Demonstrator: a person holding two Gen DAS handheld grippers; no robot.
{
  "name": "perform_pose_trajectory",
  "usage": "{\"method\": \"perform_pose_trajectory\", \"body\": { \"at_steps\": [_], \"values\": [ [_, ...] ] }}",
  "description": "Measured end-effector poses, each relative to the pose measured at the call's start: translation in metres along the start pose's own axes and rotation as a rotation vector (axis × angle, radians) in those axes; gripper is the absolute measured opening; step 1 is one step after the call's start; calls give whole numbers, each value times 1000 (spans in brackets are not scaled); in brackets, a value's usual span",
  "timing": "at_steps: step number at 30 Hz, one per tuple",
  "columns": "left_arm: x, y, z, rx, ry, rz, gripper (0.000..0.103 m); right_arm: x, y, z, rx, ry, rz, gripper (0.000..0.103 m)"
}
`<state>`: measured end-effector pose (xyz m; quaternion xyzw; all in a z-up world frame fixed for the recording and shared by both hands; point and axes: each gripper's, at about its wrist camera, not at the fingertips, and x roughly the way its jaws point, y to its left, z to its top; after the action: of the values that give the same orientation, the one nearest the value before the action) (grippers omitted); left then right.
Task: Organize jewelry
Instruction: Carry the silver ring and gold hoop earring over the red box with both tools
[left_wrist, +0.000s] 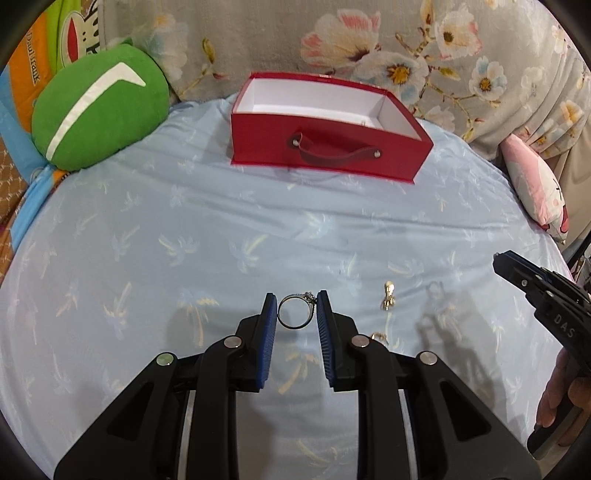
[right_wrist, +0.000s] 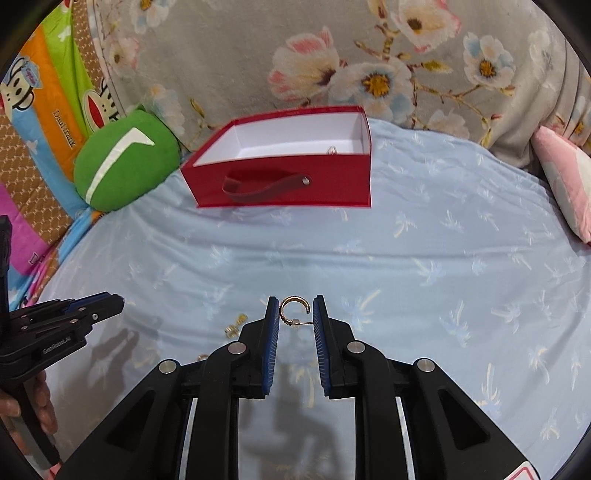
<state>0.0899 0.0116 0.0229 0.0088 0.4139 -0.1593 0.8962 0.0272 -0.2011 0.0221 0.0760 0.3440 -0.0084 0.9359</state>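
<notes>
Two grippers, left fingers (left_wrist: 295, 308) pinching a ring (left_wrist: 295, 312), right fingers (right_wrist: 294, 310) clamping a hoop earring (right_wrist: 293, 308)

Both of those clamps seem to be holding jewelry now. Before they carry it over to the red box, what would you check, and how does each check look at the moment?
1. Left gripper has the ring between its jaws: ok, both pads touch it.
2. Right gripper has the hoop earring held: ok, though it is caught only by its post and one side, so it could slip.
3. Red box is open on top: ok.
4. Way to the box over the blue sheet is free: ok.
5. Room inside the box: ok, one small piece lies near its right wall.
6. Other pieces left on the sheet: not ok, a gold earring lies loose.
</notes>
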Motion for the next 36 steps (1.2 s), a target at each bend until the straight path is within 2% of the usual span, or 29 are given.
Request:
{"method": "perform_pose_trajectory", "body": {
  "at_steps": [10,17,24,27,32,36],
  "values": [
    [-15,2,63,23,-124,35,21,-6,-1,61,-24,-103,22,17],
    [-3,-5,130,78,-208,83,21,20,-8,126,-37,-147,34,17],
    [43,-16,209,98,-228,73,21,83,-20,193,-19,-136,44,17],
    [73,-18,239,97,-208,77,21,112,-23,214,-17,-124,38,17],
    [120,-17,269,75,-175,85,21,158,-34,234,8,-90,39,17],
    [148,-16,281,68,-153,97,21,185,-37,237,6,-58,32,17]
  ]
}}
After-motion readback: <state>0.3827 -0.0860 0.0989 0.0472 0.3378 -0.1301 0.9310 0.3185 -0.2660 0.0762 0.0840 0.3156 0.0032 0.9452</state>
